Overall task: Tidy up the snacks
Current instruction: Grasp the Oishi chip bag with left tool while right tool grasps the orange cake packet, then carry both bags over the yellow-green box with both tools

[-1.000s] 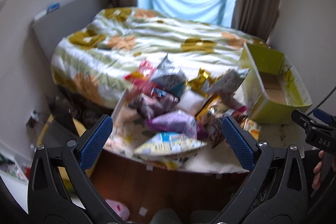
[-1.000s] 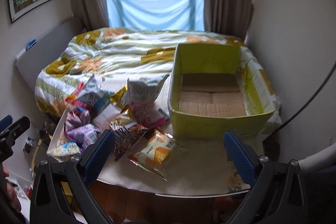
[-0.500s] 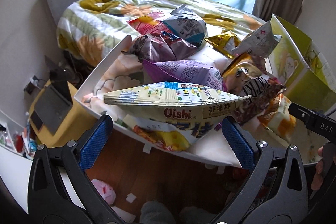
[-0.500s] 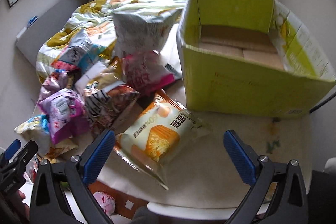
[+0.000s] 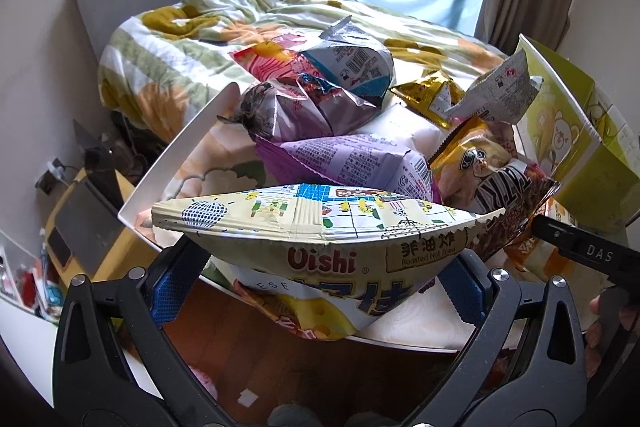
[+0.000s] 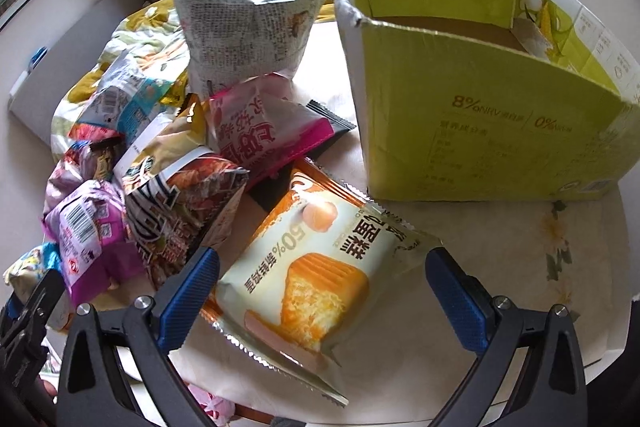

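A heap of snack bags lies on a small white table (image 5: pixel 180 143). In the left wrist view the pale Oishi bag (image 5: pixel 320 239) hangs over the table's near edge, and my open left gripper (image 5: pixel 316 291) straddles its lower part, pads apart from it. In the right wrist view my open right gripper (image 6: pixel 322 287) straddles an orange egg-cake pack (image 6: pixel 316 267) lying flat in front of the empty yellow-green cardboard box (image 6: pixel 492 131). Behind it are a striped bag (image 6: pixel 184 203), a pink bag (image 6: pixel 256 135) and a purple bag (image 6: pixel 86 231).
A bed with a flowered quilt (image 5: pixel 224 23) stands behind the table. The box (image 5: pixel 576 131) stands at the table's right side. A yellow case (image 5: pixel 80 215) and clutter sit on the floor at the left. The right gripper's body (image 5: pixel 580 251) shows at the left view's edge.
Both grippers have moved forward and down toward the table. The left now reaches around the Oishi bag, the right around the egg-cake pack. Both stay open.
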Available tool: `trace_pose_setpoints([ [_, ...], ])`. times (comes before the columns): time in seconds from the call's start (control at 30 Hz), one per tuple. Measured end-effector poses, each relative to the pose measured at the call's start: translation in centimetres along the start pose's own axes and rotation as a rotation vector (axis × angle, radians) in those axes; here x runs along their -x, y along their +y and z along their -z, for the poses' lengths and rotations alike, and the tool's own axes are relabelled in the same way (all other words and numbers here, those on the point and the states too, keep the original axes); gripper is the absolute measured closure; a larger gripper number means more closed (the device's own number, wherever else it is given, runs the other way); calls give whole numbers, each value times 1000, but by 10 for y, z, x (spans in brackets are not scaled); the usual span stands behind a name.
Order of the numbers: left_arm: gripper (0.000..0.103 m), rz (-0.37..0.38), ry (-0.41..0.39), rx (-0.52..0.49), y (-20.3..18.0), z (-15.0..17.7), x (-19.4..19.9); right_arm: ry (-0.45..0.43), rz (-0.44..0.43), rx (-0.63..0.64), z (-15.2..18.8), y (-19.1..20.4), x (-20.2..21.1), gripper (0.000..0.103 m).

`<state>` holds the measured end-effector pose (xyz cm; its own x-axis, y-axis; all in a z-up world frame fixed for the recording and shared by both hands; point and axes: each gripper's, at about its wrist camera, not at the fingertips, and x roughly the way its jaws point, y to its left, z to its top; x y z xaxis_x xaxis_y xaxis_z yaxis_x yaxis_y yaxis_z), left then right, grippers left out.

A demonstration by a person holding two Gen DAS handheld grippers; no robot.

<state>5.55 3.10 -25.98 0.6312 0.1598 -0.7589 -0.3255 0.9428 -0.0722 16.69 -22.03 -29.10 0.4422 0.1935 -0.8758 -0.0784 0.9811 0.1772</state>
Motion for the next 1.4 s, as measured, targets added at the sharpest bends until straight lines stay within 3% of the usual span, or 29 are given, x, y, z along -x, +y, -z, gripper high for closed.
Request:
trace_pose_setpoints([
  [0.23, 17, 22, 14, -1, 9, -4, -4, 19, 7, -60, 0, -1, -12, 6],
  [0.5, 33, 34, 32, -8, 18, -5, -7, 71, -25, -112, 1, -5, -28, 36],
  [0.6, 36, 33, 32, -13, 21, -6, -5, 62, -4, -104, 0, -7, -27, 40],
  [0.87, 37, 18, 10, -23, 21, -11, 14, 43, 4, -92, 8, -10, -4, 43],
  [1.1, 37, -27, -27, -28, 11, -18, 57, 25, -28, -73, 5, -19, 28, 43],
  [1.4, 37, -13, -148, -105, -52, -55, 126, -98, -75, -2, -15, -40, 104, 43],
])
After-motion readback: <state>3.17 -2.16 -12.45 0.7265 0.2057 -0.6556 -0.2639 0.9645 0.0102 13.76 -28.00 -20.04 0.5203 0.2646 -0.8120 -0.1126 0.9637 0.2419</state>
